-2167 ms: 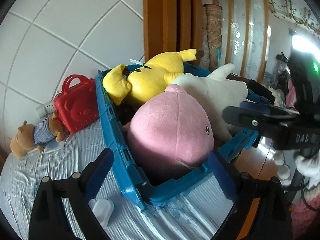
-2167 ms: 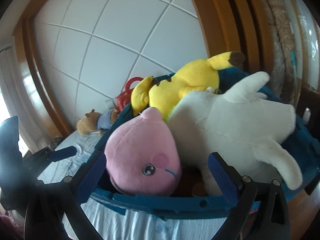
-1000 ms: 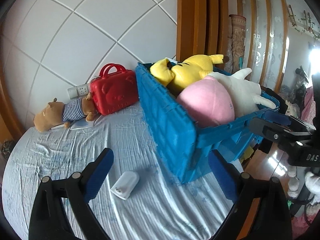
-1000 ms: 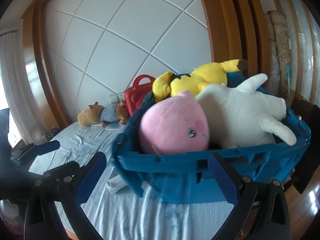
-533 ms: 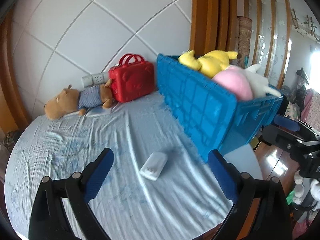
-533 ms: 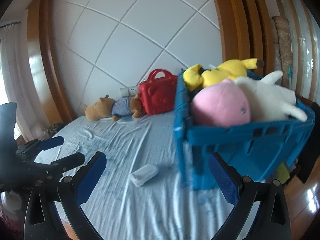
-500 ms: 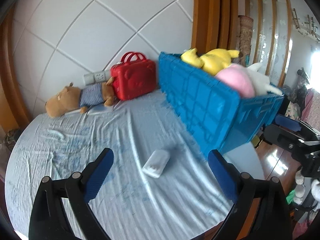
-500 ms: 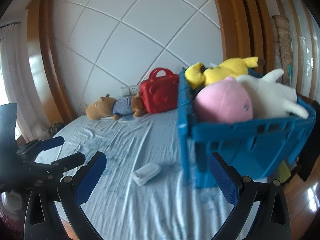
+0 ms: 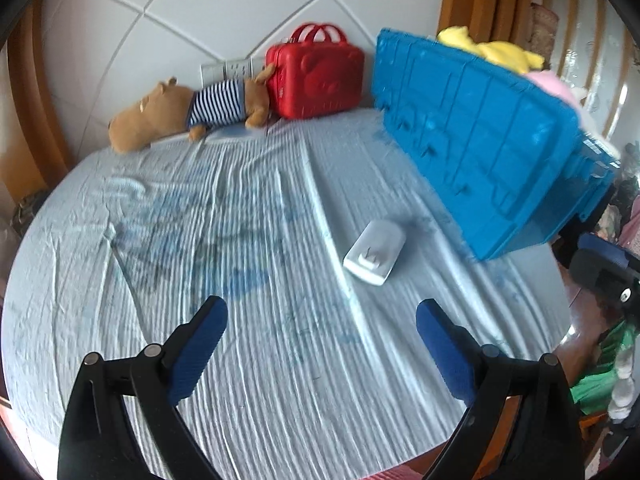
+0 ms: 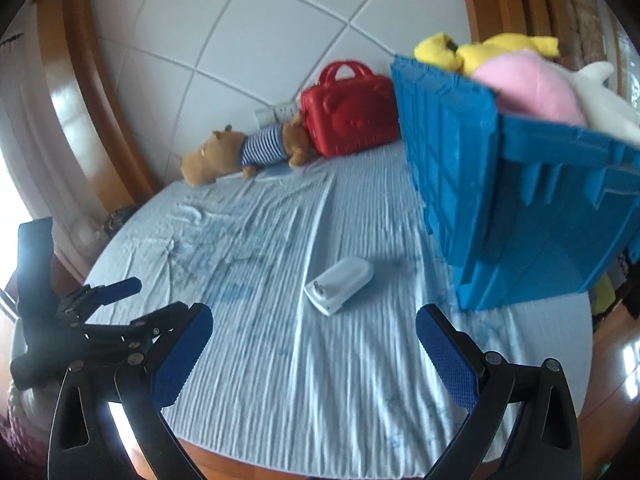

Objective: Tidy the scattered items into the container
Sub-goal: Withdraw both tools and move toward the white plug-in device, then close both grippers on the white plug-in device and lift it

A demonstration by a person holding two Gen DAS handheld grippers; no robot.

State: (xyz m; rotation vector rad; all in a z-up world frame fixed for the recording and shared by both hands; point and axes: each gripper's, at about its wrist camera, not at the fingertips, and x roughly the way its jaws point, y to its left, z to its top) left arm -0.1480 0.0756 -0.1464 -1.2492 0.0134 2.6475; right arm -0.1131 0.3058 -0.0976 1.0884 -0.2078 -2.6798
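Note:
A blue crate (image 9: 480, 136) stands on the bed at the right, also in the right wrist view (image 10: 500, 184). It holds a yellow plush (image 10: 480, 52), a pink plush (image 10: 528, 84) and a white plush (image 10: 604, 96). A brown bear plush in a striped shirt (image 9: 188, 114) lies by the headboard, also in the right wrist view (image 10: 244, 150). A small white plastic item (image 9: 374, 252) lies on the sheet near the crate, also in the right wrist view (image 10: 340, 285). My left gripper (image 9: 320, 340) and right gripper (image 10: 314, 344) are open and empty above the sheet.
A red toy suitcase (image 9: 316, 74) stands against the white padded headboard (image 9: 224, 8), between the bear and the crate. The bed has a light blue sheet (image 9: 240, 240). Its right edge drops to a wooden floor (image 10: 616, 360). The left gripper shows at the left of the right wrist view (image 10: 92, 320).
Both grippers have pulled back and down from the crate, away from the plush toys inside. The open sheet, the white item and the bear now fill the views.

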